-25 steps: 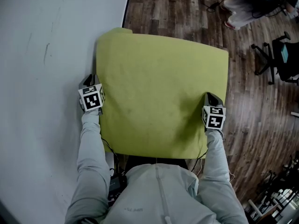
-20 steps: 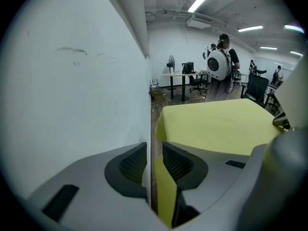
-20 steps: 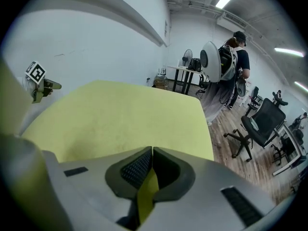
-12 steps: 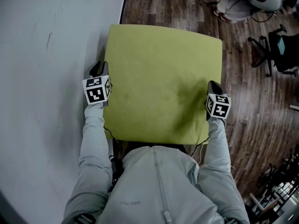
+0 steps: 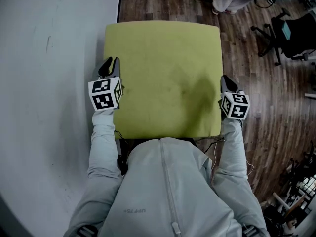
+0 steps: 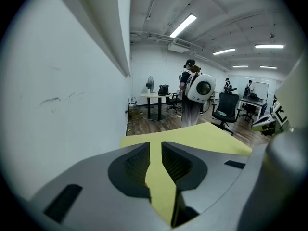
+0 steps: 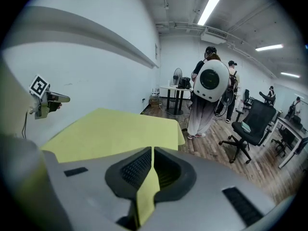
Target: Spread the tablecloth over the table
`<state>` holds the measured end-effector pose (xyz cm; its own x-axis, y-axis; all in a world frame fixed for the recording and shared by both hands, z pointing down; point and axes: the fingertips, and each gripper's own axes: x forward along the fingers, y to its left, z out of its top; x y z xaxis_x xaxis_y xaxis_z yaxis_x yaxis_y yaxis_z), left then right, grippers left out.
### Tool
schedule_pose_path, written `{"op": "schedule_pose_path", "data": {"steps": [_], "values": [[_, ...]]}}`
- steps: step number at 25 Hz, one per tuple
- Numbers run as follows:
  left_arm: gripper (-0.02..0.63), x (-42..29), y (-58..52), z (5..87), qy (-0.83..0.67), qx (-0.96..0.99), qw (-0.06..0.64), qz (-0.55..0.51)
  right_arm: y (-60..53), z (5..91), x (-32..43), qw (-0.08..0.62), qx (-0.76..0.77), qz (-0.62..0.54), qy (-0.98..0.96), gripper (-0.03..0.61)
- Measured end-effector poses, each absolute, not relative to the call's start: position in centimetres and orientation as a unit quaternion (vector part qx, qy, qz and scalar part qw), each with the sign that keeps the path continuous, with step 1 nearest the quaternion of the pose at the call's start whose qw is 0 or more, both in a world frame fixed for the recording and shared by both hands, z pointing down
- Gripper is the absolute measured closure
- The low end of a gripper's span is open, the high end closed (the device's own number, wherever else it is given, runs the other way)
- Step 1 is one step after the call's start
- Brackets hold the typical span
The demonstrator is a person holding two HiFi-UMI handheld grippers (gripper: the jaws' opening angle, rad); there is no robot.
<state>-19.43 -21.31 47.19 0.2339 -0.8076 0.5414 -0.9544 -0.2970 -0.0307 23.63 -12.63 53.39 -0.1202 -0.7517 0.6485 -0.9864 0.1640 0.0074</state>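
Right gripper [image 7: 152, 150] pinches the cloth [image 5: 163, 73] edge to draw it flat; left gripper [image 6: 155, 148], jaws just closing, straddles the opposite edge, apparently unclamped

Office — swivel chairs [image 7: 252, 124], strip lights [image 7: 210, 6]

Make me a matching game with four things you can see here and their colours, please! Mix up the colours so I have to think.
Things:
1. tablecloth
2. floor
3. office chair
4. wall

Colours:
A. black
B. pale grey-white
C. yellow-green
D. brown wood

Right pairs: 1-C, 2-D, 3-A, 4-B.
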Motion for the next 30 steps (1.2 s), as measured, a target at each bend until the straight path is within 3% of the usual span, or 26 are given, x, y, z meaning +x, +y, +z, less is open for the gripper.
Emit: {"op": "schedule_pose_path", "data": {"steps": [10,21,30], "values": [[0.529,-14.3,-18.1,41.7,-0.544,0.809,0.141,0.173,-12.5,45.9,19.9,0.196,0.604,0.163,-0.755,0.554],[0.541,-12.5,-16.6,35.4,-0.522,0.839,0.117,0.102,-15.9,34.4,14.2,0.104,0.574,0.059,-0.81,0.554],[0.569,-11.6,-15.6,31.5,-0.503,0.857,0.094,0.066,-14.9,29.7,11.3,0.069,0.554,0.007,-0.829,0.554]]}}
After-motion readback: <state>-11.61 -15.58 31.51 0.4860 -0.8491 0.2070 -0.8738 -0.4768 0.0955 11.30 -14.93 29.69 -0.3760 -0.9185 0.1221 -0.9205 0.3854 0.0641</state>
